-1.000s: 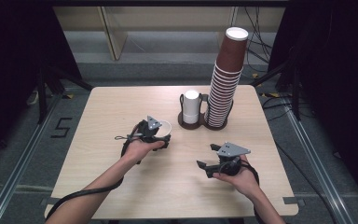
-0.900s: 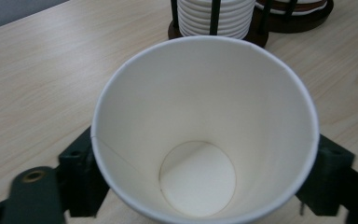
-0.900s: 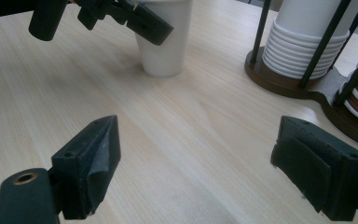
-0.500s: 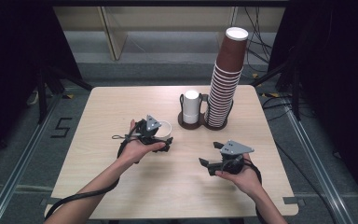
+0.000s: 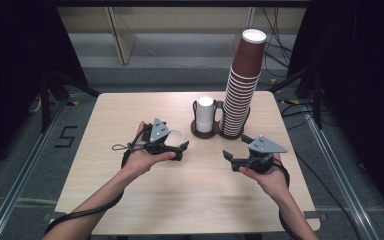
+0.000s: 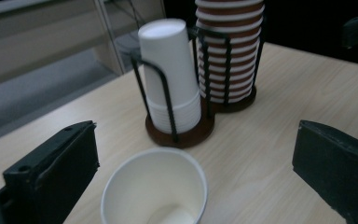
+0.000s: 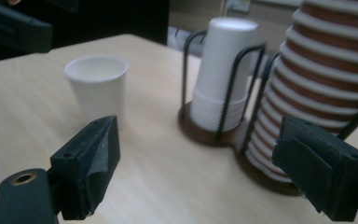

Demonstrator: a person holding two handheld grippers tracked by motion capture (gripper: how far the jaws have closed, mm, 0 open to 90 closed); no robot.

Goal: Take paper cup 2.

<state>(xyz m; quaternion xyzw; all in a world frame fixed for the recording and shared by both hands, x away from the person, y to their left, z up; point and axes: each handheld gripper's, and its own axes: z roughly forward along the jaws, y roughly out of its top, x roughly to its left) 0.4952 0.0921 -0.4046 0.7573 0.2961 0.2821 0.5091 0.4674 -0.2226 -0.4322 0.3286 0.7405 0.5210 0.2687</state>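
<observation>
Standing upright — white cup, mouth up

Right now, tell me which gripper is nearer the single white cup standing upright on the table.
Left. The left gripper sits right by the white cup, jaws open on either side of it. The right gripper hangs open farther off, across bare table.

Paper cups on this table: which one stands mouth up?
The single white cup standing alone on the table, between the open left tongs. The white stack and brown stack in the wire holder sit upside down.
</observation>
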